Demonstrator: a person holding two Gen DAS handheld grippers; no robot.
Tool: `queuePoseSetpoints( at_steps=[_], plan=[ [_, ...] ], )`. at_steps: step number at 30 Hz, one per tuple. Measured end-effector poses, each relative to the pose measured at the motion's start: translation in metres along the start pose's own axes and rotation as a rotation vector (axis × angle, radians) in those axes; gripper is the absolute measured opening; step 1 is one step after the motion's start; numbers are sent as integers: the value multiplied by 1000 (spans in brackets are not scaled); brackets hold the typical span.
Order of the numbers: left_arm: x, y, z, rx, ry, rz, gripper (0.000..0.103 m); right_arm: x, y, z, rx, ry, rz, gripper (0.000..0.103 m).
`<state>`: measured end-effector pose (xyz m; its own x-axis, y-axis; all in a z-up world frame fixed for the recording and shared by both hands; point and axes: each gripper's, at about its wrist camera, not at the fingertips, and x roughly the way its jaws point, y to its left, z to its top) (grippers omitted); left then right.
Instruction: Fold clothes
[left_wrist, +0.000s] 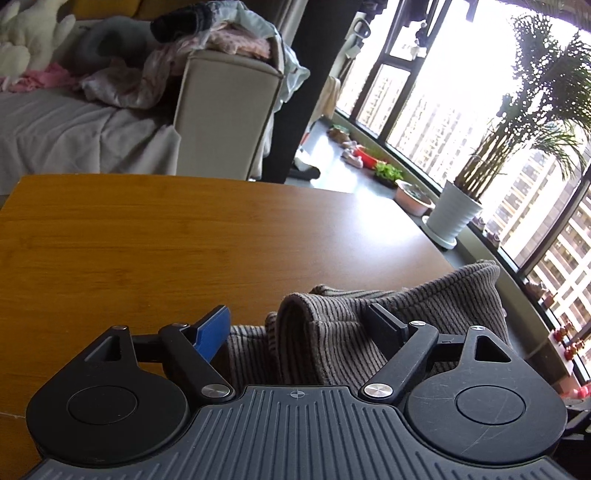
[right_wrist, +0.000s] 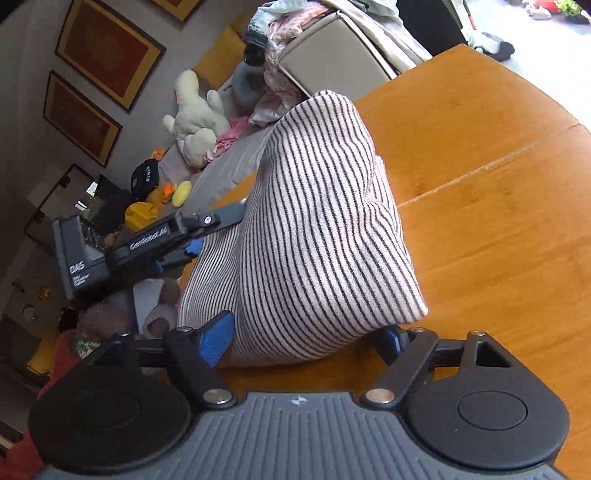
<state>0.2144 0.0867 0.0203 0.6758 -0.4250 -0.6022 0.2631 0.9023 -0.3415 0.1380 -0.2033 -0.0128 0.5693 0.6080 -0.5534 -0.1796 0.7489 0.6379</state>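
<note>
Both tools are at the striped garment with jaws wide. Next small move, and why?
Probably close the right tool on the near edge of the bunched white-and-dark striped knit garment. The cloth sits between its blue-padded fingers without being pinched, still heaped on the wooden table. The left tool also straddles a fold, so it could grip next.

Striped knit garment (right_wrist: 314, 229): pale ground, thin dark stripes, bunched into a raised, folded heap. Lies between the spread fingers of the right gripper (right_wrist: 306, 341), extending ahead of it.
</note>
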Motion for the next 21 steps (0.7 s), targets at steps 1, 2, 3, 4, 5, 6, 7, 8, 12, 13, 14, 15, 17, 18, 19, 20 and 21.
queuePoseSetpoints(
  at_steps=[1, 2, 3, 4, 5, 6, 7, 8, 12, 13, 14, 15, 17, 18, 19, 20, 21],
  plan=[
    [-1, 1, -1, -2, 9, -5, 86, 4, -1, 6, -9, -9, -12, 77],
    [-3, 2, -2, -3, 20, -10, 86, 8, -2, 12, -17, -17, -20, 77],
    [-4, 1, -5, -1, 34, -15, 86, 12, -4, 18, -25, -24, -29, 77],
    [-5, 1, -8, 1, 48, -19, 86, 17, -5, 25, -33, -32, -38, 77],
    [-7, -1, -11, 7, 59, -23, 86, 21, -6, 31, -44, -37, -46, 77],
    [-9, -4, -15, 9, 64, -31, 85, 25, -7, 36, -56, -40, -53, 77],
    [-12, -6, -18, 11, 70, -39, 84, 29, -7, 42, -69, -41, -56, 77],
    [-14, -9, -22, 13, 75, -47, 83, 34, -6, 47, -83, -41, -57, 78],
    [-21, -20, -32, -17, 90, -94, 83, 45, -1, 61, -158, -58, -73, 78],
    [-21, -23, -34, -31, 101, -110, 83, 47, 1, 64, -179, -65, -81, 78],
    [-20, -26, -36, -38, 108, -115, 84, 48, 5, 66, -210, -75, -95, 78],
    [-19, -30, -39, -37, 111, -114, 84, 48, 7, 67, -236, -81, -106, 78],
    [-19, -38, -42, -26, 110, -105, 84, 46, 11, 70, -269, -84, -120, 78],
    [-21, -40, -42, -21, 104, -98, 84, 44, 13, 70, -282, -86, -128, 78],
    [-24, -41, -40, -20, 94, -94, 84, 39, 16, 69, -296, -92, -137, 78],
    [-29, -40, -37, -21, 78, -91, 84, 34, 16, 67, -309, -99, -145, 79],
    [-35, -39, -35, -21, 55, -81, 84, 29, 18, 64, -323, -105, -154, 79]
  ],
)
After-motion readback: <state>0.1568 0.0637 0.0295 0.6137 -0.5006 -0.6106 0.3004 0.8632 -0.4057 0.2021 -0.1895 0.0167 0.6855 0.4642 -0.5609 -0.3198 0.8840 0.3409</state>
